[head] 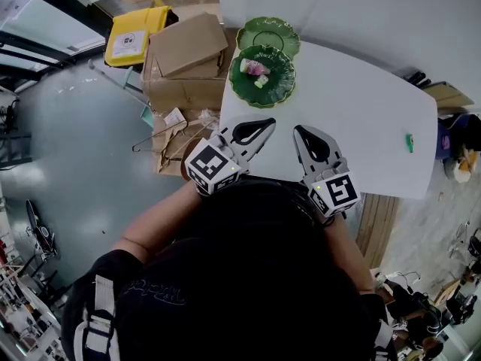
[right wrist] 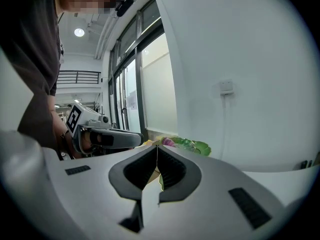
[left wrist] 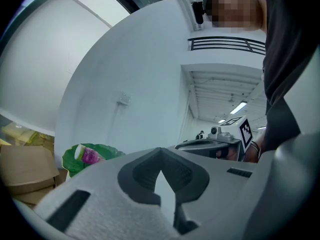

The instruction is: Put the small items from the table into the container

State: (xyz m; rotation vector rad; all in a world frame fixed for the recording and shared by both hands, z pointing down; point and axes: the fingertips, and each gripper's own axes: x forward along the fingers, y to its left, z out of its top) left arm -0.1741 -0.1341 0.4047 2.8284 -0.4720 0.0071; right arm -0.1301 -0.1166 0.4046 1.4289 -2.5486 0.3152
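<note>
Head view shows a white tabletop with both grippers hanging over its near edge, side by side, tips fairly close to each other. The left gripper has its jaws pinched together at the tips with nothing between them, and its own view shows the same. Same deal for the right gripper: jaws closed and empty.

Over at the far left corner there's a green dish with a few small bits in it: a pink piece plus a couple of pale ones right beside it. A second green dish lies just behind it at that corner, rims touching or overlapping, and it looks empty. I can't tell whether that one is fully on the tabletop.

One small green piece is lying by itself close to the right edge, well apart from the dishes and from both grippers. Beside the left edge, lower down, there's a pile of cardboard boxes.

In both gripper views the filled dish shows up beyond the closed jaw tips, with the other gripper off to the side.
</note>
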